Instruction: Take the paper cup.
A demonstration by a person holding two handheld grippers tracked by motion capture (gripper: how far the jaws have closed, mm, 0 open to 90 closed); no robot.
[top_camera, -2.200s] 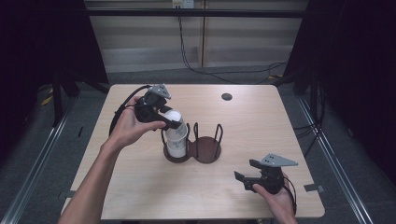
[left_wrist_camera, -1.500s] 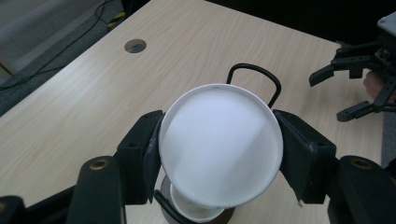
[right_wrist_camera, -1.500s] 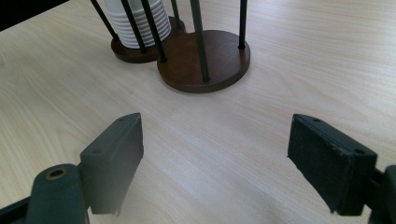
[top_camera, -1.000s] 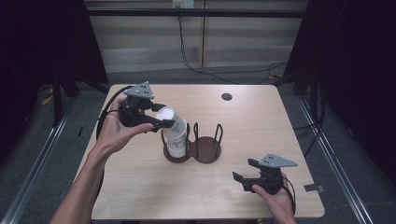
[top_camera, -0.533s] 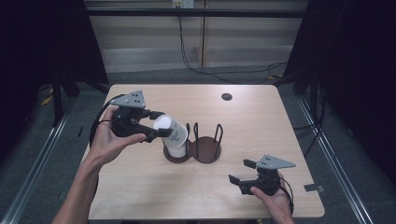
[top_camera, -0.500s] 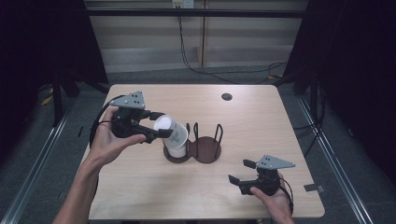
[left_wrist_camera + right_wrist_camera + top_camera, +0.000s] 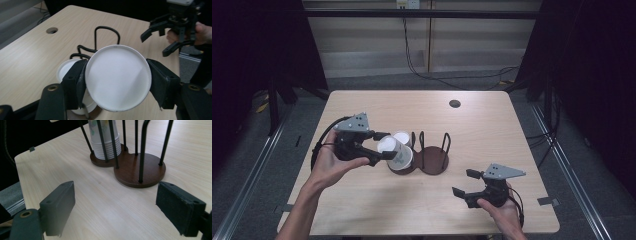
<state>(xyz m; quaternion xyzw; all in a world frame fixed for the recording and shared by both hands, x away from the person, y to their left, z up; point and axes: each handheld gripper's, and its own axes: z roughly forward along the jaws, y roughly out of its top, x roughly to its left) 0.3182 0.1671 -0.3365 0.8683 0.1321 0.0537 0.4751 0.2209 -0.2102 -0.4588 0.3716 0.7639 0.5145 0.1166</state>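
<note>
Lifting a Paper Cup Off the Stack

The left gripper (image 7: 384, 145) clamps a tilted white paper cup (image 7: 118, 77) just above the cup stack (image 7: 103, 138) in the wire holder (image 7: 432, 159). Light and crushable, it probably wants gentle pressure below the stiffer rim. The right gripper (image 7: 466, 182) rests with its jaws spread, holding nothing.

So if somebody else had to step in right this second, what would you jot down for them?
Left tool: shut on a white paper cup, tilted beside the stack.
Right tool: open, holding nothing, low over the table, facing the holder.
Cup stack: sits in one side of the two-ring wire holder; the other ring is bare.
Done: one cup is off the stack.
Left: probably placing that cup somewhere; where is unclear.
</note>
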